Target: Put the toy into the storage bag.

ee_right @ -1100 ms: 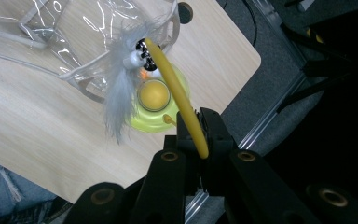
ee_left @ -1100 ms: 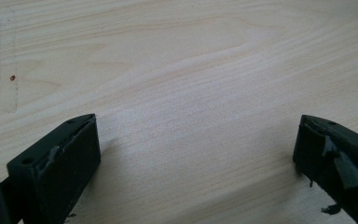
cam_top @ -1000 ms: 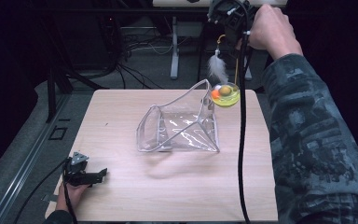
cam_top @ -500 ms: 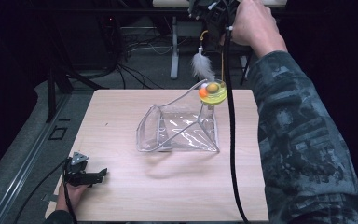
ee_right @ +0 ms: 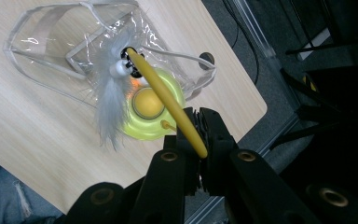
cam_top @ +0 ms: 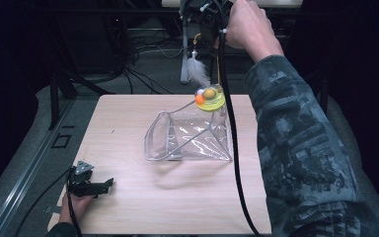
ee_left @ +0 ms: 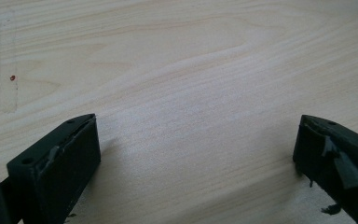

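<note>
Right gripper (cam_top: 200, 15) is raised high beyond the table's (cam_top: 128, 128) far edge, arm stretched out along the right side, jaws clamped tight on a yellow stick (ee_right: 168, 100). Left gripper (cam_top: 86, 180) rests low at the near left corner, held in the left hand (cam_top: 74, 205), jaws spread wide apart over bare wood.

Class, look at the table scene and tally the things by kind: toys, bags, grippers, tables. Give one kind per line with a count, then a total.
Cat toys, yellow wand with grey feather and yellow ball base: 1
Clear plastic bags: 1
Hand-held grippers, left hand-held gripper and right hand-held gripper: 2
Wooden tables: 1
Total: 5
</note>
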Available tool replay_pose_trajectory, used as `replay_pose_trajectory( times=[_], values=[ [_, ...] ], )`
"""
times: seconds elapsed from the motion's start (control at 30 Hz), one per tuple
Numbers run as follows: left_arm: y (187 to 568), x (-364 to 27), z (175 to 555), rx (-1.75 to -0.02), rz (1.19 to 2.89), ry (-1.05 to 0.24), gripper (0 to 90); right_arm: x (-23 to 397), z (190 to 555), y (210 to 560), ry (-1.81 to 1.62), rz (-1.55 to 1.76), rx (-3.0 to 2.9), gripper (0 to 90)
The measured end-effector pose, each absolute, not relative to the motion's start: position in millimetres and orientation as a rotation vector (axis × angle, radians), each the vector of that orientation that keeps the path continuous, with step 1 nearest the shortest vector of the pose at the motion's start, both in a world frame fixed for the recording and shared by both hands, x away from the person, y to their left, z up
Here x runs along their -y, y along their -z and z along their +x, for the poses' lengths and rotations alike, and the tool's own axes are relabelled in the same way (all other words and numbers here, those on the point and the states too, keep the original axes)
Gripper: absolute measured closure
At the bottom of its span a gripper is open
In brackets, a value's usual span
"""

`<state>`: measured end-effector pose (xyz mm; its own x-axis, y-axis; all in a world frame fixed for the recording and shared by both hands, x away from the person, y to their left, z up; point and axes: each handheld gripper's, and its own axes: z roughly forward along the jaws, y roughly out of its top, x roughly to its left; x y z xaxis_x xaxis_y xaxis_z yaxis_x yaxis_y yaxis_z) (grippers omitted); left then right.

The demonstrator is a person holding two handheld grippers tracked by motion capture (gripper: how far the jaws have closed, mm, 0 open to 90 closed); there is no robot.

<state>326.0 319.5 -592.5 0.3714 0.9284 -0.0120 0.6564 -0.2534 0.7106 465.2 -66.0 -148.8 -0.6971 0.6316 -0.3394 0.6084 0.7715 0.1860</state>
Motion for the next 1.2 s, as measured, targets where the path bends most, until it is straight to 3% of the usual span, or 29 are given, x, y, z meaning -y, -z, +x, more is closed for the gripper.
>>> replay_pose_trajectory(
  times=[0.73,1.2],
  values=[
    [592.5,-319.4,325.9,-1.365,2.002,-0.553,0.7,35.9,465.9,162.8,-0.127,0.872,-2.65,87.6],
    [592.4,-319.7,326.0,-1.363,2.007,-0.554,0.7,22.5,473.4,208.0,-0.139,0.881,-2.736,87.7]
  ],
)
